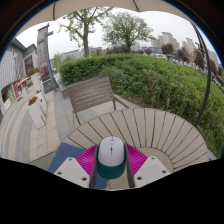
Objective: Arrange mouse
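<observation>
A white mouse with a dark green rear (111, 155) sits between my two fingers, over a round wooden slatted table (150, 130). My gripper (111, 166) is shut on it: the magenta pads (87, 160) press on its left and right sides. A blue-grey mat (60, 156) lies on the table under and left of the left finger. I cannot tell whether the mouse rests on the table or is lifted off it.
A wooden bench (92, 95) stands beyond the table on a paved terrace. White planters (38, 108) stand to the left. A green hedge (165, 80) runs along the right, with trees and buildings far behind.
</observation>
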